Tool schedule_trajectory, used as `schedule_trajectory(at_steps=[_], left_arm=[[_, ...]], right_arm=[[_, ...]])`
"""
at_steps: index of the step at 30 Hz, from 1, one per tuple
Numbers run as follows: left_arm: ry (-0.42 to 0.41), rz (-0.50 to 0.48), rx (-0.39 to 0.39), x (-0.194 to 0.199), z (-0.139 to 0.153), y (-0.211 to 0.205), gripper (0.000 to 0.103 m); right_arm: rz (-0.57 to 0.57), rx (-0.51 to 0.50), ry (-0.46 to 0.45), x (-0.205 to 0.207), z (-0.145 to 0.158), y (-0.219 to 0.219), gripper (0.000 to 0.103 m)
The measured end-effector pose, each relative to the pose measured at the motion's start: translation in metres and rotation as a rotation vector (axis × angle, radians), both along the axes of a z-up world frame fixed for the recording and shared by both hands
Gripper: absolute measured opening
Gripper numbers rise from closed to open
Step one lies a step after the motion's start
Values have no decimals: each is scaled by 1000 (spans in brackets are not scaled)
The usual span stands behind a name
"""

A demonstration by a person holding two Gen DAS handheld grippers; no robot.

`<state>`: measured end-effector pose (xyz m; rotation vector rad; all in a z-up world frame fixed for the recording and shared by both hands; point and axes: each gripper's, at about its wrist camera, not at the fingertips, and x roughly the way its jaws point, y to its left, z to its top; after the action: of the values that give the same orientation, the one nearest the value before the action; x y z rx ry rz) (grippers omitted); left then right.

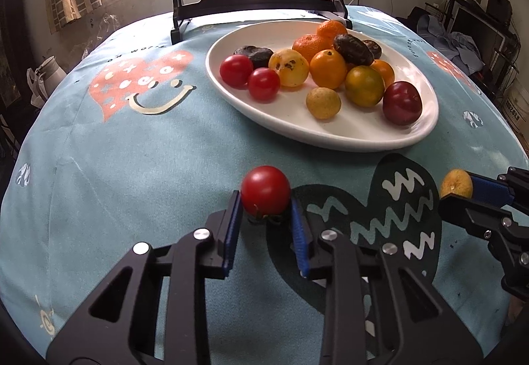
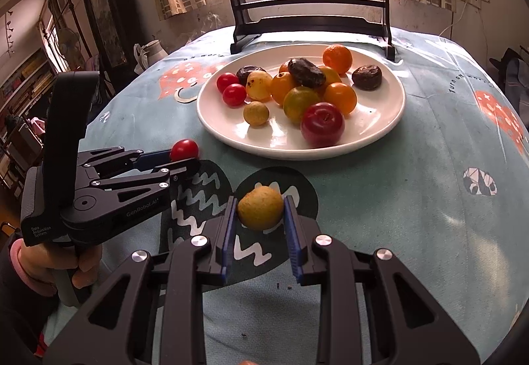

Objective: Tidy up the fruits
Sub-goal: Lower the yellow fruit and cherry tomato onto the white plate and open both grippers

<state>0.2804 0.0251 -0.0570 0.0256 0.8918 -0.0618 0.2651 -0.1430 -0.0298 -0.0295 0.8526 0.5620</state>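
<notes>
My left tongs hold a small red tomato between the two blue pads. The tomato is near me, just over the blue tablecloth, on the near side of the white plate. Its green stem end points down.

My right tongs hold a small yellow fruit. Its skin is rough and a bit dull. The blue pads press on both sides of it. It is near me too, over a dark heart shape with white zigzag lines printed on the cloth.

From the right tongs' camera I see my left tongs on the left side, and the red tomato sits at their tip. My left hand grips the handle.

The white plate is farther away, in the middle of the table. It has many fruits on it. Two more red tomatoes lie on its left side. A dark red plum is on the near right part. A small yellow fruit like mine lies on the plate alone, near the front. Orange fruits and some dark brown wrinkly ones are piled in the middle and far part.

Behind the plate stands a dark wooden stand with a round picture of red fruit.
</notes>
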Motion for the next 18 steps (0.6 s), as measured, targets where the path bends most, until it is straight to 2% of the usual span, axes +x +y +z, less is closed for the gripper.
schedule_trajectory(at_steps=[5, 8, 10, 14, 18], left_arm=[[1, -4, -41, -10, 8, 5, 28], [-73, -13, -95, -18, 39, 10, 28], [-121, -30, -99, -15, 59, 8, 28], [-158, -48, -100, 20, 80, -2, 28], [-126, -57, -91, 68, 69, -15, 28]], right_arm=[[39, 27, 11, -12, 0, 7, 28], [54, 89, 0, -14, 13, 6, 28], [15, 109, -60, -7, 28, 0, 28], [-80, 142, -144, 31, 51, -13, 28], [-116, 127, -149, 77, 48, -17, 28]])
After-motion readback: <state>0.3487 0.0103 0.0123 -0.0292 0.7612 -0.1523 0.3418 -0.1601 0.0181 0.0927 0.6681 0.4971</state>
